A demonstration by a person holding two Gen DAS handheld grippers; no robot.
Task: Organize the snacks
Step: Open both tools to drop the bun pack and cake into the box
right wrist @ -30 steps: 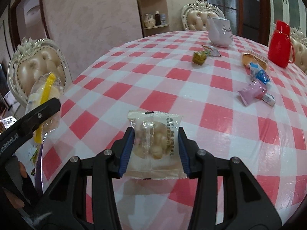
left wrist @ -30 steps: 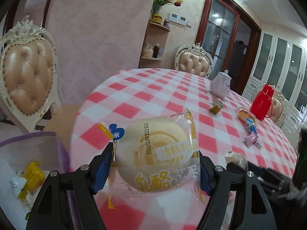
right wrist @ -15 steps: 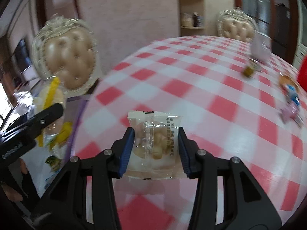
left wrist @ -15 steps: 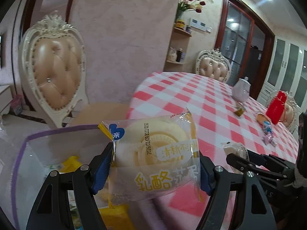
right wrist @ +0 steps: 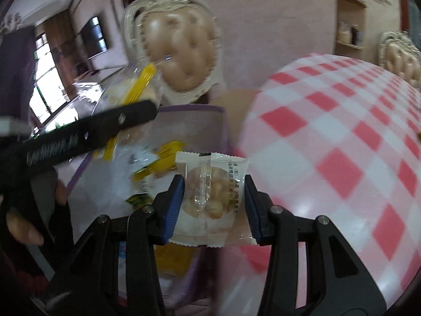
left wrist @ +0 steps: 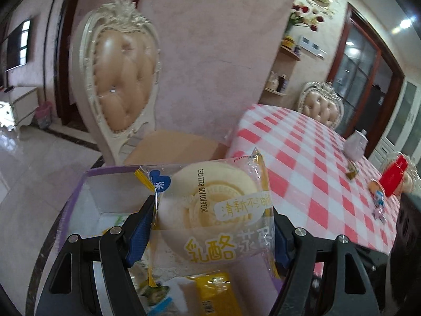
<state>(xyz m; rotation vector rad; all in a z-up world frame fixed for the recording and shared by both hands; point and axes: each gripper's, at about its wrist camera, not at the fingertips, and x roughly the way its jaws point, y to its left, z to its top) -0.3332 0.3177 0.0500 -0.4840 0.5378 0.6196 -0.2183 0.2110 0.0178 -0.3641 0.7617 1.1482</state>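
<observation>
Both tongs pinch snacks: the left gripper holds a cheese cake packet, the right gripper a small nut packet. Below both lies the purple-rimmed box, off the checked table's edge; the left packet is nearer its middle.

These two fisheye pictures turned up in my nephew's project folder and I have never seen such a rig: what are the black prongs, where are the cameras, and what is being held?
There is no robot. A person carries a hand-held two-finger tool in each hand, with a camera on each looking forward along its fingers.

In the left view, the left gripper is shut on a round cake in a clear wrapper, over a purple-rimmed box that already holds snacks.

In the right view, the right gripper is shut on a small clear snack packet, at the edge of the box, beside the checked table. The other tool shows at the left.

Far down the table lie more small snacks, a red jug and a pale teapot.
</observation>
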